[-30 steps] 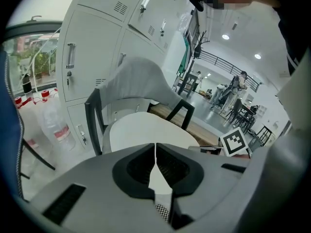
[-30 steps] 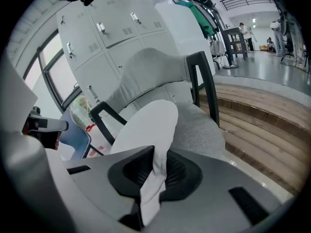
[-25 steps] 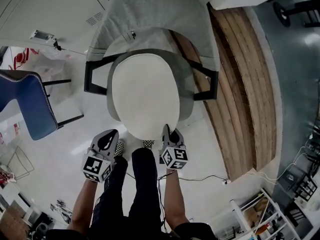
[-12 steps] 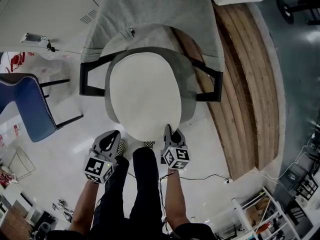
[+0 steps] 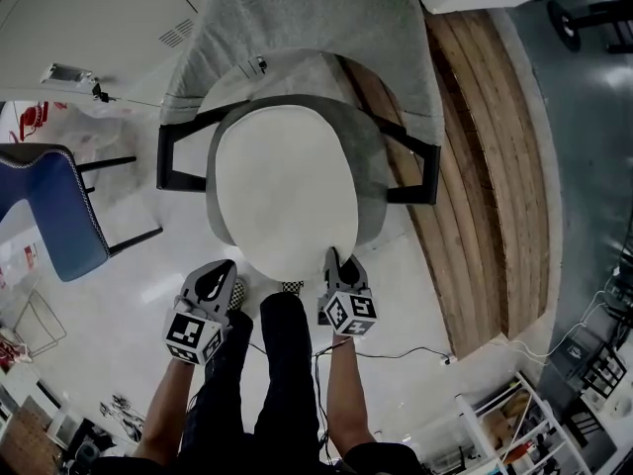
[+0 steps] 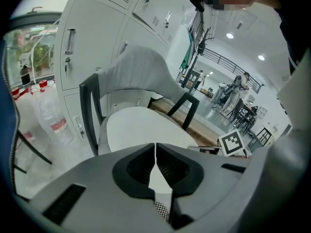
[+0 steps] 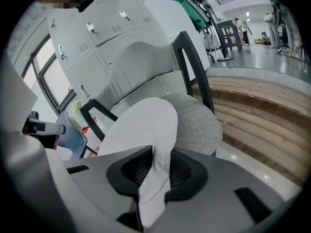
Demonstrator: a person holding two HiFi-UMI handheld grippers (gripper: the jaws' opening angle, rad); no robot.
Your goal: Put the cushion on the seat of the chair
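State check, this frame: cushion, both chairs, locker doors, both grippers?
grey chair: upright, cushion on its seat.
cushion: lying flat on the seat, front edge past the seat's rim, toward the person.
blue chair: upright, off to the side.
locker doors: closed.
left gripper: shut, empty.
right gripper: jaws opening, cushion's front edge between them.

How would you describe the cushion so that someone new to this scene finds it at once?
Find the grey armchair beside the wooden steps. Over its seat lies the cushion: a smooth white oval, far paler than the grey fabric and black armrests around it.
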